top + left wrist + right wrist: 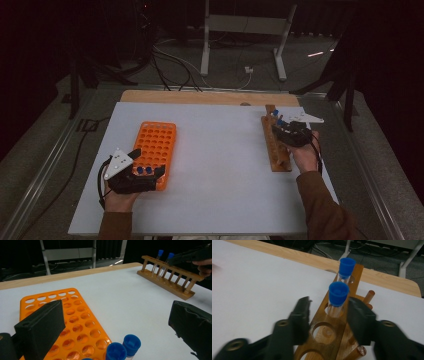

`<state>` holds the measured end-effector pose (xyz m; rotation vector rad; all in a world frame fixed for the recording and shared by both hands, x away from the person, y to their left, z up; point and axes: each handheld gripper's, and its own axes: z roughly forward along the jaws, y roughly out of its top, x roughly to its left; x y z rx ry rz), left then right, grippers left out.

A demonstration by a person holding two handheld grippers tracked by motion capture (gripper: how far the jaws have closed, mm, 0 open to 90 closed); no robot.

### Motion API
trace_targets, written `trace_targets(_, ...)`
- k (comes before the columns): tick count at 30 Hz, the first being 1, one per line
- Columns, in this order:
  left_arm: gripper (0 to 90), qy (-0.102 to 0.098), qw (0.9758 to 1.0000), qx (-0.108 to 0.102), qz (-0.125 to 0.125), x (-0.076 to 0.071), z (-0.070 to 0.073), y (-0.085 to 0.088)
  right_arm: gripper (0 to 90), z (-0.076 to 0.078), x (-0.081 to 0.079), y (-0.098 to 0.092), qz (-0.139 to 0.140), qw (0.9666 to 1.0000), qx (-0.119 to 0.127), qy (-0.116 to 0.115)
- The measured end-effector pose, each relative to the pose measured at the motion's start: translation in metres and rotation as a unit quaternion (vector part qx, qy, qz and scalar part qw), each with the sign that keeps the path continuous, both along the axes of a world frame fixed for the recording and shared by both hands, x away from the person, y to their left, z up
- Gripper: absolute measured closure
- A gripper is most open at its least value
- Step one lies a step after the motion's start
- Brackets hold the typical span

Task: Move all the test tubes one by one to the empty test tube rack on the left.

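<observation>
A wooden test-tube rack lies at the table's right side and holds two blue-capped tubes at its far end. My right gripper is open around the nearer tube: the right jaw is close beside it and the left jaw stands clearly apart. The farther tube stands just behind. At the left lies an orange rack. Over its near end my left gripper is wide open, with blue-capped tubes standing between its jaws, untouched.
The white table top has a wooden strip along its far edge. Behind it are cables on the floor and a metal table frame. Most holes of the orange rack hold nothing.
</observation>
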<state>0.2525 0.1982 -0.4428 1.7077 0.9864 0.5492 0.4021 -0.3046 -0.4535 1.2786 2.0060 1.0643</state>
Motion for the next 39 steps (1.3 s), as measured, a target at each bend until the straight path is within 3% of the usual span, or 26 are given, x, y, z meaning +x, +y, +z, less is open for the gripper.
trace_targets(3,1.5,0.001,1.0,0.001,0.001,0.0,0.0,0.0,63.6,-0.001,0.003,0.0,-0.008,1.0,0.002,-0.006)
trace_targets(15,1.5,0.005,1.0,-0.002,0.003,0.0,-0.001,0.0,75.7,-0.004,0.015,0.001,-0.024,0.9997,0.002,0.008)
trace_targets(24,1.5,0.008,1.0,-0.002,0.002,0.001,-0.002,0.0,76.9,-0.004,0.016,0.004,-0.028,0.9995,0.005,0.011)
trace_targets(39,0.8,0.009,0.9999,-0.004,0.003,0.0,-0.003,0.0,77.0,0.012,0.009,0.0,-0.027,0.9994,0.017,-0.015)
